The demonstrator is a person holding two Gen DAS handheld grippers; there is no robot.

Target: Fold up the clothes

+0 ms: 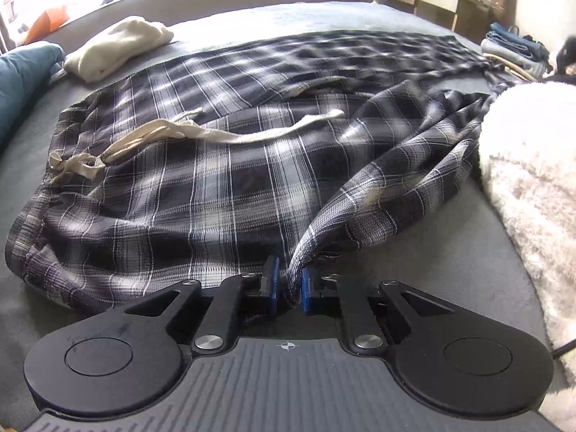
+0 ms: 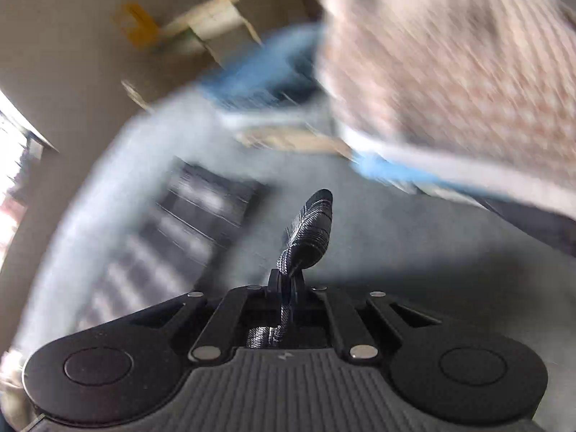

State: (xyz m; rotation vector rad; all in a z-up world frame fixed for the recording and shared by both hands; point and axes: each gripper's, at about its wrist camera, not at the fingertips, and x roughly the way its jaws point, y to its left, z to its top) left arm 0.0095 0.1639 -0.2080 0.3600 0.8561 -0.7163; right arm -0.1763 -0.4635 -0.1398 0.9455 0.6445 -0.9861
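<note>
Left wrist view: plaid pajama pants (image 1: 201,180), black-grey-white check, spread rumpled across grey bed (image 1: 90,295). Cream drawstring (image 1: 172,133) lying loose over waistband area, knotted at its left end. One pant leg stretched flat away from waistband, other bunched right of drawstring. Folded cream garment (image 1: 118,46) beyond pants, left of far leg. White fluffy blanket (image 1: 532,194) just right of pants. Stack of folded clothes (image 1: 514,48) at far right past pants. Left gripper (image 1: 288,282) clenched on a pulled-up fold of pants, blue pads (image 1: 270,277) nearly together with cloth between.

Right wrist view: heavily motion-blurred. Right gripper (image 2: 287,280) pinched tight on a narrow dark plaid tip of pants (image 2: 311,226), cloth sticking up past fingertips. Plaid fabric smeared left of gripper.
</note>
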